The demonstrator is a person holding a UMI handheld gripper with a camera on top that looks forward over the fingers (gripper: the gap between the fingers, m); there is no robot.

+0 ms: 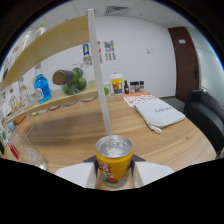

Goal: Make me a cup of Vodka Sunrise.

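Wood runs across the whole bar top (75,131), with a white wall behind and a dark door off to the right. Starting at the left, a clear glass (27,150) stands on the counter near the gripper, and behind it a low shelf (60,100) carries a blue bottle (42,87), a jar of limes (74,81) and, further along, a small yellow-and-white tub (117,83) with dark little bottles beside it. A white post (99,70) rises from just behind the can (114,161). That can, yellow with its silver top unopened as far as I can see, sits between the two fingers of the gripper (114,176), which are closed in on its sides and grasping it, lifted or about to be; I cannot tell whether its base touches the wood. To the right lie a folded white cloth (159,114) and a printed card (136,98), with a dark chair (205,117) beyond the counter edge. My guess is this is the juice stage of the drink: the can has been picked up and wants carrying over to the glass on the left, then tipping steadily, provided the top gets opened first.
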